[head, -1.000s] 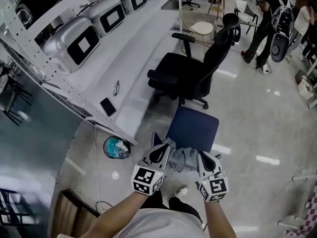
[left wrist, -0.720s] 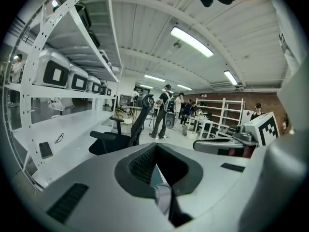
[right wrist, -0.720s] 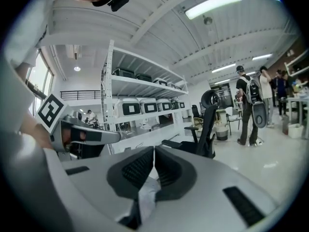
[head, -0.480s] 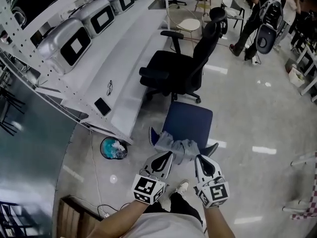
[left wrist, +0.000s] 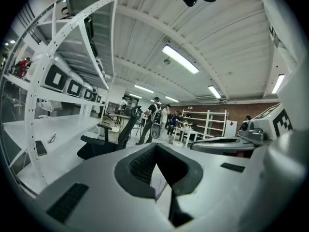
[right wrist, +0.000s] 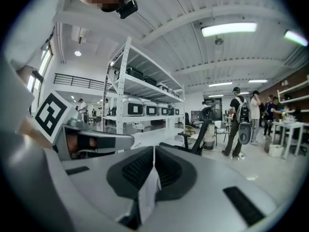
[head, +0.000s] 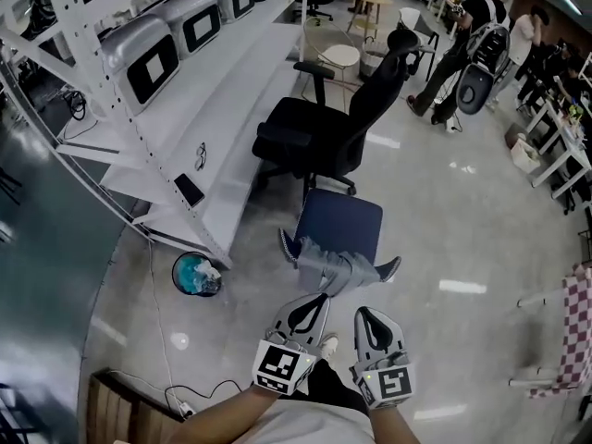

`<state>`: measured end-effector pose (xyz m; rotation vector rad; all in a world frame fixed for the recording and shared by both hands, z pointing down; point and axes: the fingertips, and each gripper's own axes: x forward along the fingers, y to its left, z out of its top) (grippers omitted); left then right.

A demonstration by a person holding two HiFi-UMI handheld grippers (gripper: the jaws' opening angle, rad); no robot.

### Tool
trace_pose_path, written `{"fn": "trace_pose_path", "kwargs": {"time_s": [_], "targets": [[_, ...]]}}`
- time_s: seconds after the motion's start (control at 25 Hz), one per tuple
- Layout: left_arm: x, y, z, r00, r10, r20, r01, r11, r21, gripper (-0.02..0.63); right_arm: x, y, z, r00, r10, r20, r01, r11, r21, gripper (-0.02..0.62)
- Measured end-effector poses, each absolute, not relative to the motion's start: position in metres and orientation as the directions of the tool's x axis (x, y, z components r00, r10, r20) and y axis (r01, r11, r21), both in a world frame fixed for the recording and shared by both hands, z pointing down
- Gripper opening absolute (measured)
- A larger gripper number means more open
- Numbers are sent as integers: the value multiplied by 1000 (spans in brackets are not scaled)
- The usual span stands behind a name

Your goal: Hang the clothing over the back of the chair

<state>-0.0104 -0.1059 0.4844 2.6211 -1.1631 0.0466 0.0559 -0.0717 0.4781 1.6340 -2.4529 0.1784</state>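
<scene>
Two closed grippers, left [head: 318, 298], right [head: 362, 312]; clothing [head: 335, 268] drapes chair [head: 342, 223].

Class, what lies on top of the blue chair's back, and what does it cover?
A grey garment is draped over the back of the blue chair. It hides the back's top edge; the seat shows bare.

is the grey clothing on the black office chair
No, the grey clothing is draped over the back of the blue chair, nearer the person than the black office chair.

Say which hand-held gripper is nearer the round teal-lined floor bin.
Left. The left hand-held gripper is lower-right of the round teal-lined bin; the right hand-held gripper lies farther right.
</scene>
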Motion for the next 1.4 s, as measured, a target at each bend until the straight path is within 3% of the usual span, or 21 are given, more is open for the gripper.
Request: {"fn": "trace_pose_path", "kwargs": {"time_s": [0.32, 0.52, 1.4], "targets": [[-5, -75, 478, 680, -718, 146, -731, -653, 198, 8, 64, -52, 456, -335, -927, 171, -937, 347, 48, 21], [2, -67, 458, 668, -731, 138, -744, -653, 145, 8, 59, -51, 441, -396, -911, 116, -914, 403, 47, 21], [11, -55, 461, 688, -710, 150, -726, -675, 130, 9, 37, -45, 445, -491, -860, 138, -861, 503, 71, 15]]}}
